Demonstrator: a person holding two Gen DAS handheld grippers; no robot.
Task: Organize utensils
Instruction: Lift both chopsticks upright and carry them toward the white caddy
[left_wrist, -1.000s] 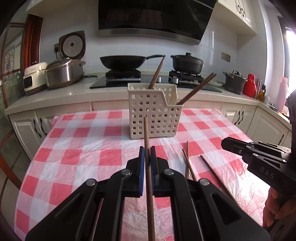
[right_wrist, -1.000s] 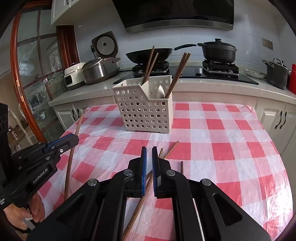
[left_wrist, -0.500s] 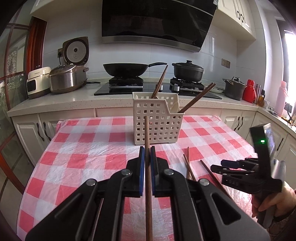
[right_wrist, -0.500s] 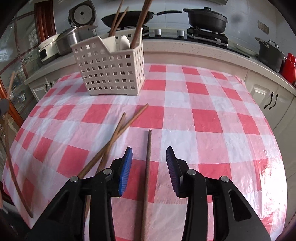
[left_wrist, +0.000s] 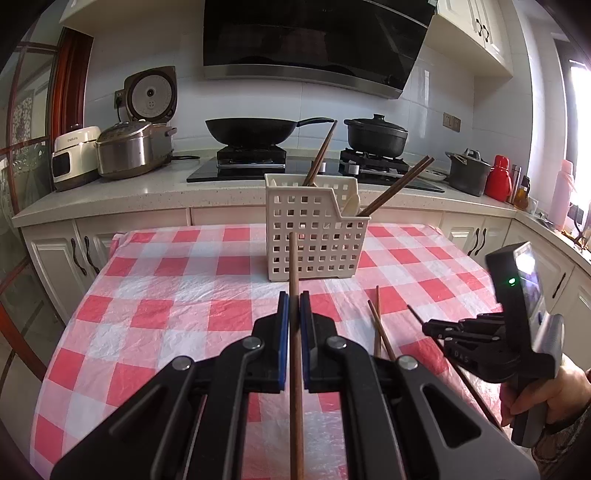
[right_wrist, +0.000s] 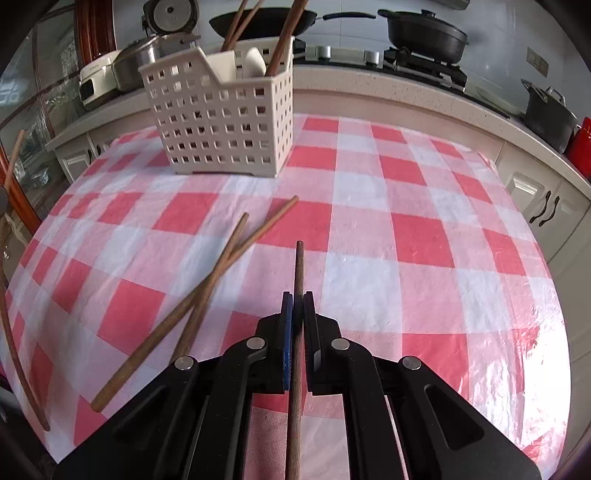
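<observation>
A white perforated basket (left_wrist: 314, 232) (right_wrist: 221, 122) stands on the red-checked tablecloth (left_wrist: 184, 295) and holds several brown chopsticks and a white spoon. My left gripper (left_wrist: 294, 306) is shut on a brown chopstick (left_wrist: 294, 273) held above the table, pointing at the basket. My right gripper (right_wrist: 297, 302) is shut on another chopstick (right_wrist: 299, 266) lying low over the cloth. Two crossed chopsticks (right_wrist: 207, 291) lie left of it; they also show in the left wrist view (left_wrist: 378, 325). The right gripper shows at the right of the left wrist view (left_wrist: 432, 326).
Behind the table is a counter with a wok (left_wrist: 251, 131), a black pot (left_wrist: 376, 134), rice cookers (left_wrist: 129, 147) and a red kettle (left_wrist: 498, 177). The left-hand chopstick shows at the left edge of the right wrist view (right_wrist: 14, 350).
My right gripper has dropped toward the cloth, opened over a lying chopstick and closed on it. My left gripper kept its chopstick and rose slightly.
</observation>
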